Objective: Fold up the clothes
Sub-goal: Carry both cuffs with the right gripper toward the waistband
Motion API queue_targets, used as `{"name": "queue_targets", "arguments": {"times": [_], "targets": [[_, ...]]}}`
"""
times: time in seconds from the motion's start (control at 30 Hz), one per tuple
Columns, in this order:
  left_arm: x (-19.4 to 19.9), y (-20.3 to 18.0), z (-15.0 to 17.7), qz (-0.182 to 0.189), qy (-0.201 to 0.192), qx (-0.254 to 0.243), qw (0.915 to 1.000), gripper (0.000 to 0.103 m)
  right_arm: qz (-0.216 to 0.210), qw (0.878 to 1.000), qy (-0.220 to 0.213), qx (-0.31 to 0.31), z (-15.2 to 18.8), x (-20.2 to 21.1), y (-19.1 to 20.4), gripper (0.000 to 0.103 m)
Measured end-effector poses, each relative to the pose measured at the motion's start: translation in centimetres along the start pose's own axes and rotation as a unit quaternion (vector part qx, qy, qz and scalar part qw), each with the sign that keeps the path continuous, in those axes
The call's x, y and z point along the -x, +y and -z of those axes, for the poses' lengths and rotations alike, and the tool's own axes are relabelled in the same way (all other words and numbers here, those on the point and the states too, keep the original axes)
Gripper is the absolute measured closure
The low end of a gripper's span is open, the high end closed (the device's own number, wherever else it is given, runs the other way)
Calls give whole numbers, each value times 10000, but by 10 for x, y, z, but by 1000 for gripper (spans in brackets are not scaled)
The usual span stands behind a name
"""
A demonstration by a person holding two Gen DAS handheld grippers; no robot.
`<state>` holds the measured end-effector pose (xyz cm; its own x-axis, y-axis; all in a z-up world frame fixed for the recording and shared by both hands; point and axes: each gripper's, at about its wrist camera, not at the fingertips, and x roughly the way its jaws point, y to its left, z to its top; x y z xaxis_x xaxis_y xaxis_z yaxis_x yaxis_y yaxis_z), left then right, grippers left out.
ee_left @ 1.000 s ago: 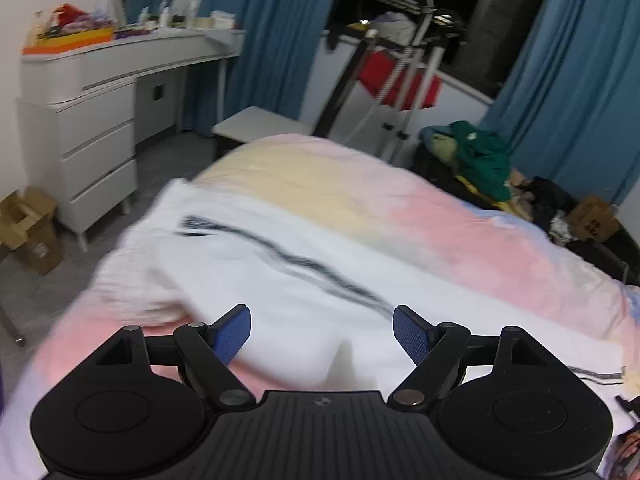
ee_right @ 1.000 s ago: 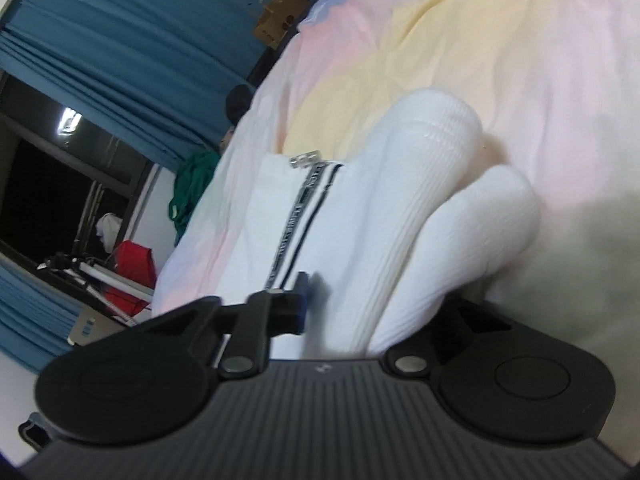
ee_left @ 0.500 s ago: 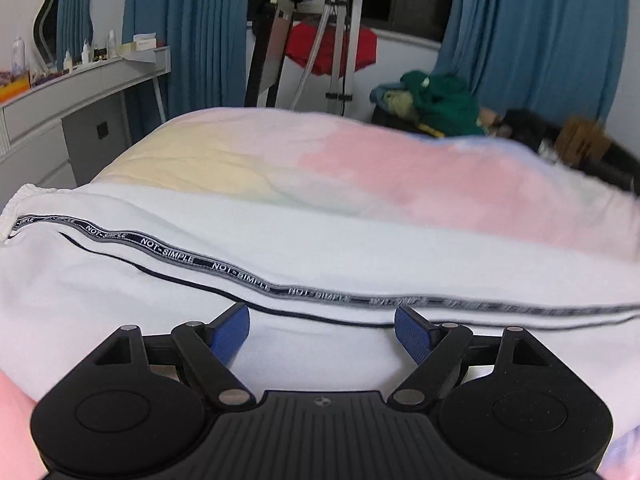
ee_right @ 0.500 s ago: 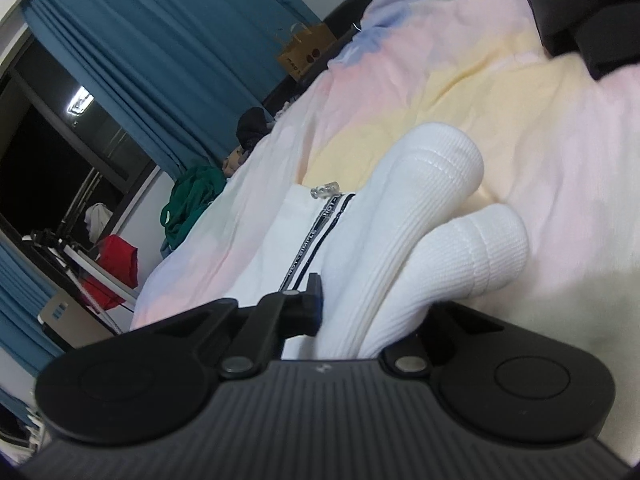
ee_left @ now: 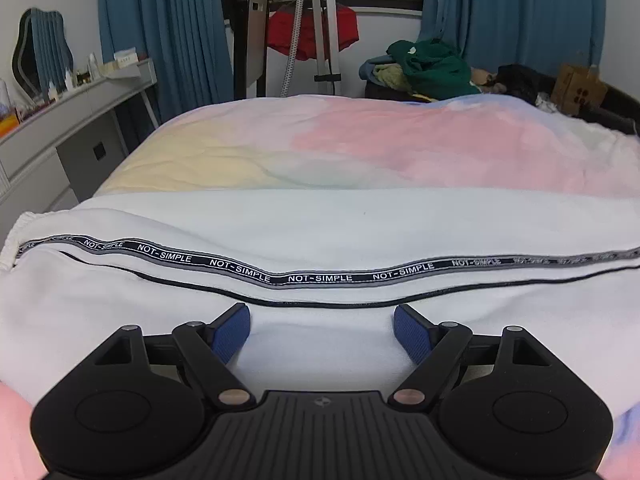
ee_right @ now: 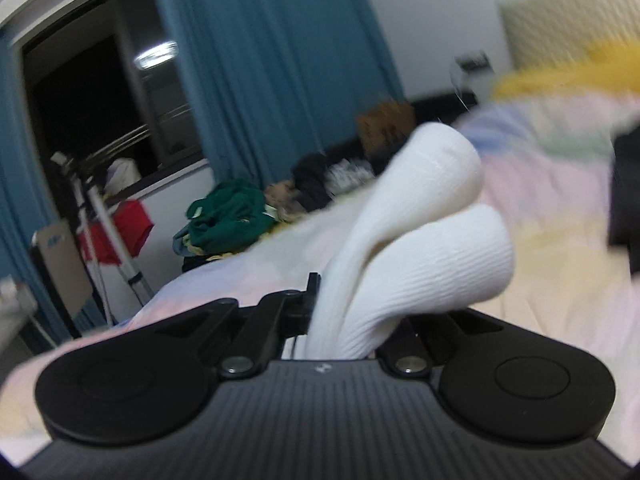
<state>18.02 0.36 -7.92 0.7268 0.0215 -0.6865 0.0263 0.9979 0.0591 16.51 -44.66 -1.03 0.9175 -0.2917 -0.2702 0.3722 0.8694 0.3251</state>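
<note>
- My left gripper (ee_left: pixel 322 330): jaws spread wide, blue pads (ee_left: pixel 230 334) apart, nothing between them; it hovers low over the garment.
- Garment (ee_left: pixel 320 232): white, lying flat across the near part of the bed (ee_left: pixel 400 148), running from the left edge of the left view to the right edge. A black tape (ee_left: pixel 320 278) printed "NOT-SIMPLE" runs along its length, with a thin dark line just below it. A ribbed cuff (ee_left: pixel 18 236) shows at the far left end.
- My right gripper (ee_right: pixel 344 320): jaws pressed onto a bunched fold of the garment (ee_right: pixel 420 248); two ribbed white rolls bulge out beyond the fingers. The right finger is hidden by cloth. This view is blurred.
- Bed: covered in a pastel blanket of pink, yellow and pale blue patches.
- Beyond the bed: a heap of green clothes (ee_left: pixel 434 66), a red cloth (ee_left: pixel 312 32) hanging on a stand, blue curtains (ee_left: pixel 168 32) on either side of a dark window, and a cardboard box (ee_left: pixel 578 88) at the right.
- Left wall: a white dresser (ee_left: pixel 60 120) with small bottles on top, and a wavy mirror (ee_left: pixel 38 54) above it.
</note>
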Motion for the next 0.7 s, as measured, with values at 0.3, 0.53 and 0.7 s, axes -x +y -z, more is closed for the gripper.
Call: {"name": "queue_targets", "arguments": {"times": [0.3,0.53,0.7], "targets": [[28,32,-13,489,-113,488,9975,22,-929,9772,-220,1896,32,66,168,93],[45,54,-20,685,-366,918,9927,22,-1502,9244,633,3450,159,92,260,93],[46,58,-21,713,-404,999,9916,22,-1343,8935,970,4173,228,90,272,93]]}}
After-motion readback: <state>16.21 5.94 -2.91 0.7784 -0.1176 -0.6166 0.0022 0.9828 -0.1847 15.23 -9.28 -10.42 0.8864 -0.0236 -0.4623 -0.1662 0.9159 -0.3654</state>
